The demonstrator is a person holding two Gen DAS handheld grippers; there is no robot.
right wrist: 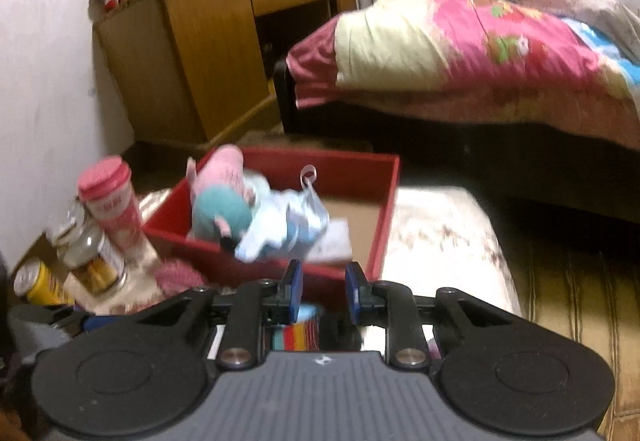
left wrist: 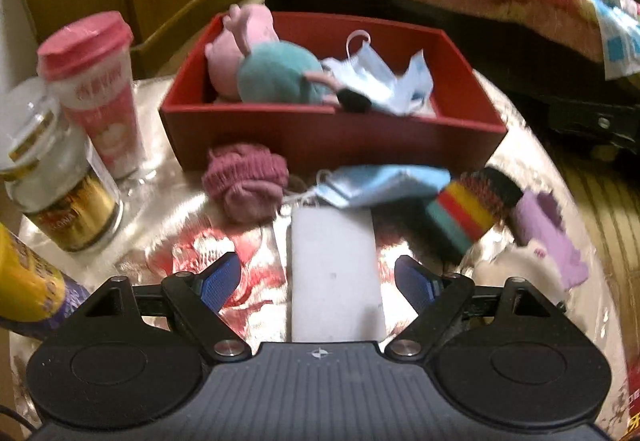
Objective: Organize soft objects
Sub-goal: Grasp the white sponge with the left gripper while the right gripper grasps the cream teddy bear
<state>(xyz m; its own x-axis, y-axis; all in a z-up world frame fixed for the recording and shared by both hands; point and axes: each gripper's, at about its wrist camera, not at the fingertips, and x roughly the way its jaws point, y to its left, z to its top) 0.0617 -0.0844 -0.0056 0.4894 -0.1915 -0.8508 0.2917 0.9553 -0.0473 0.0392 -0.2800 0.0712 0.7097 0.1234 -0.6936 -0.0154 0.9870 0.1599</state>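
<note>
The left gripper [left wrist: 318, 283] is wide apart over a white block [left wrist: 335, 277]. The right gripper [right wrist: 322, 293] is narrow, seemingly empty. Jar [left wrist: 60, 177] label perhaps reads "KONA".

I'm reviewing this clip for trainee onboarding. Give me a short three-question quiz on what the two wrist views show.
1. True or false: the plush toy lies inside the red box.
2. Which lies outside the box: (a) the plush toy, (b) the pink knit bundle?
3. Fill in: the left gripper is ____ above the table.

Key: 1 true; 2 b; 3 open.
</note>
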